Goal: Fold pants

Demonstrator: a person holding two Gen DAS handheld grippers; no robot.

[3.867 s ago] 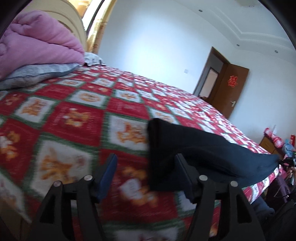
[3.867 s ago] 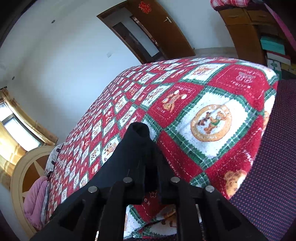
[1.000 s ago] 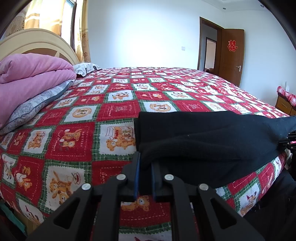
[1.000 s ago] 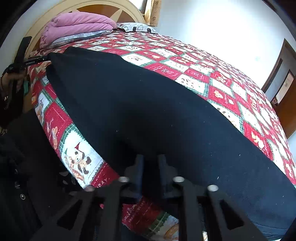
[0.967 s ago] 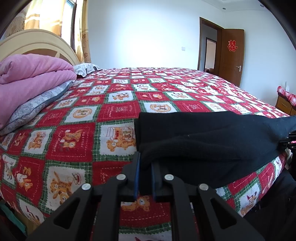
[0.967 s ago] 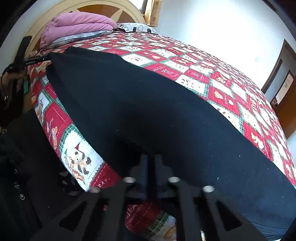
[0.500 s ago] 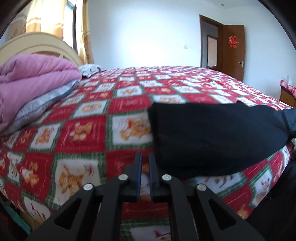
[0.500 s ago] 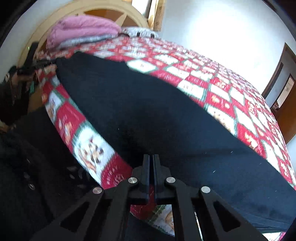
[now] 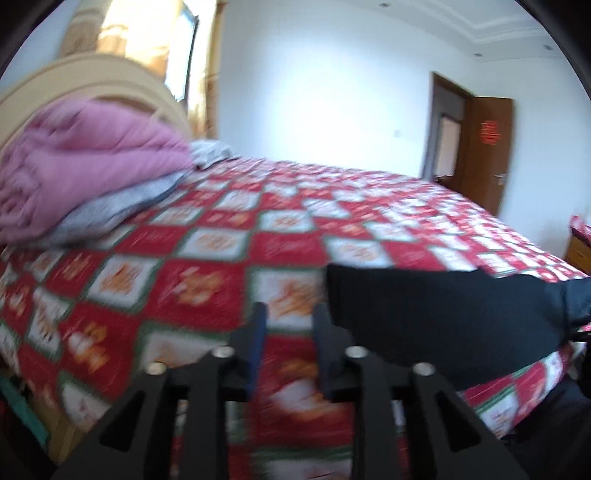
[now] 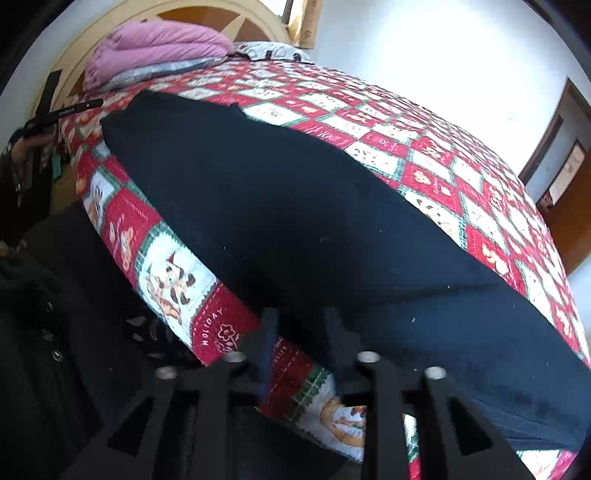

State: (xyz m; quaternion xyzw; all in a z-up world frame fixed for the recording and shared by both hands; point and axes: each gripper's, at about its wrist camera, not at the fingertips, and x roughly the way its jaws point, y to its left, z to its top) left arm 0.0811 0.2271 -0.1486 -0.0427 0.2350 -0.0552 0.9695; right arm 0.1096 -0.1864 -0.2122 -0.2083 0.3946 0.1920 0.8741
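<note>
Pants (image 10: 295, 221) of black, matte, lightly linted knit lay in a long flat band near the front edge of the bed, on a quilt (image 9: 207, 280) of red and white diamond patches edged in green. A puffy pink comforter (image 9: 81, 162) sat on a grey one by the curved cream headboard (image 10: 177, 14); white walls and a brown door (image 9: 487, 147) stood beyond. The left gripper (image 9: 288, 321) was parted and empty, just beside the pants' end. The right gripper (image 10: 301, 325) was likewise parted, gripping nothing, at the pants' near edge.
</note>
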